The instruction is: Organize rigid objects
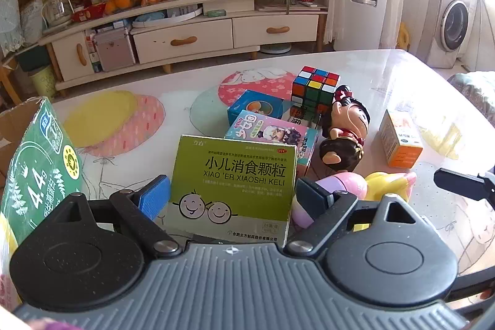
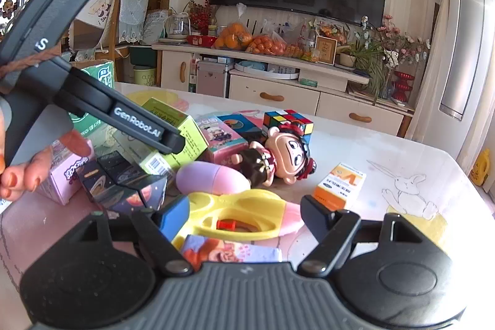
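Note:
My left gripper [image 1: 232, 190] is shut on a green medicine box [image 1: 232, 187] and holds it upright above the table; the box also shows in the right wrist view [image 2: 182, 129] under the left gripper's body. My right gripper [image 2: 247, 214] is open around a yellow and pink toy water gun [image 2: 238, 215] lying on the table, apart from it. Behind lie a doll [image 2: 278, 156], a Rubik's cube [image 1: 315, 88], a pink egg-shaped toy [image 2: 213, 177], an orange box [image 1: 399, 141] and several small cartons.
A green cardboard carton [image 1: 34, 169] stands at the left table edge. A dark planet-printed box [image 2: 123, 181] and a pink carton [image 2: 65, 175] lie near my hand. A TV cabinet [image 1: 185, 39] stands beyond the table's far edge.

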The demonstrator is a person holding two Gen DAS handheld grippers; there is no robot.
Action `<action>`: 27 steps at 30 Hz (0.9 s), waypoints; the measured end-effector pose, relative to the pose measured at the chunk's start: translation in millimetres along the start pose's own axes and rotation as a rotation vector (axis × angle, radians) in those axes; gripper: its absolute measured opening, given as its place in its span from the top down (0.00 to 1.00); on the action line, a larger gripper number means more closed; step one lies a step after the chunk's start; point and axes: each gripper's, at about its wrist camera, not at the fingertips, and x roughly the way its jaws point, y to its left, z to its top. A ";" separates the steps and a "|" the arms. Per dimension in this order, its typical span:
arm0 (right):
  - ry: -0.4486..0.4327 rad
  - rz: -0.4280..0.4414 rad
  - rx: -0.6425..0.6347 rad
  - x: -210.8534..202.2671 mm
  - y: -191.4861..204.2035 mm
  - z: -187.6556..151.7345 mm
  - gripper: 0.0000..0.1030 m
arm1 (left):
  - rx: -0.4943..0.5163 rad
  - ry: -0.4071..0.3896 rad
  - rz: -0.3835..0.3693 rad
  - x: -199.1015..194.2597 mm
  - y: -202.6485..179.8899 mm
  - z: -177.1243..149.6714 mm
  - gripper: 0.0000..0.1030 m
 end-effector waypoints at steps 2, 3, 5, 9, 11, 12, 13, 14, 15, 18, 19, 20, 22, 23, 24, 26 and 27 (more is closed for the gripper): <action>0.012 0.003 0.007 0.2 -2.2 -2.4 0.22 | 0.033 0.001 0.033 3.6 -7.3 -0.6 0.00; 0.021 0.005 0.013 0.3 -3.3 -4.0 0.22 | 0.055 0.000 0.051 5.8 -11.0 -1.1 0.00; 0.036 0.007 0.023 1.3 -5.8 -6.2 0.22 | 0.086 -0.007 0.072 9.6 -14.6 -2.8 0.00; 0.053 0.008 0.033 2.6 -7.8 -7.9 0.20 | 0.098 -0.018 0.077 11.6 -14.8 -4.7 0.00; 0.056 0.004 0.031 2.7 -8.0 -8.6 0.18 | 0.097 -0.025 0.079 13.0 -14.4 -5.6 0.00; 0.058 0.004 0.030 2.6 -8.1 -8.9 0.17 | 0.096 -0.028 0.079 12.8 -14.1 -5.5 0.00; 0.059 0.005 0.029 2.3 -7.2 -9.7 0.17 | 0.094 -0.031 0.079 12.9 -13.5 -5.3 0.00; 0.060 0.005 0.027 2.2 -7.0 -10.1 0.16 | 0.087 -0.034 0.078 13.6 -12.4 -4.8 0.00; 0.061 0.003 0.023 2.3 -6.6 -10.5 0.16 | 0.075 -0.038 0.075 14.1 -10.6 -4.3 0.00; 0.063 -0.004 0.022 2.6 -7.3 -11.2 0.14 | 0.039 -0.044 0.069 18.3 -6.9 -0.6 0.00; 0.063 -0.006 0.023 2.6 -7.6 -11.2 0.14 | 0.029 -0.044 0.070 19.3 -7.1 0.9 0.00; 0.062 -0.009 0.024 2.6 -7.9 -11.2 0.14 | 0.027 -0.043 0.069 20.4 -6.9 1.7 0.00; 0.063 -0.013 0.025 2.9 -8.1 -11.6 0.14 | 0.040 -0.047 0.071 22.8 -9.8 2.2 0.00; 0.063 -0.014 0.025 2.7 -7.8 -12.0 0.13 | 0.045 -0.050 0.073 23.5 -10.6 1.9 0.00; 0.063 -0.015 0.023 2.8 -7.3 -12.4 0.13 | 0.050 -0.053 0.076 23.7 -11.5 1.5 0.00; 0.063 -0.017 0.018 2.8 -6.5 -12.5 0.13 | 0.065 -0.057 0.084 24.2 -14.3 0.3 0.00; 0.063 -0.017 0.017 2.8 -6.5 -12.3 0.13 | 0.068 -0.059 0.086 24.5 -14.9 0.2 0.00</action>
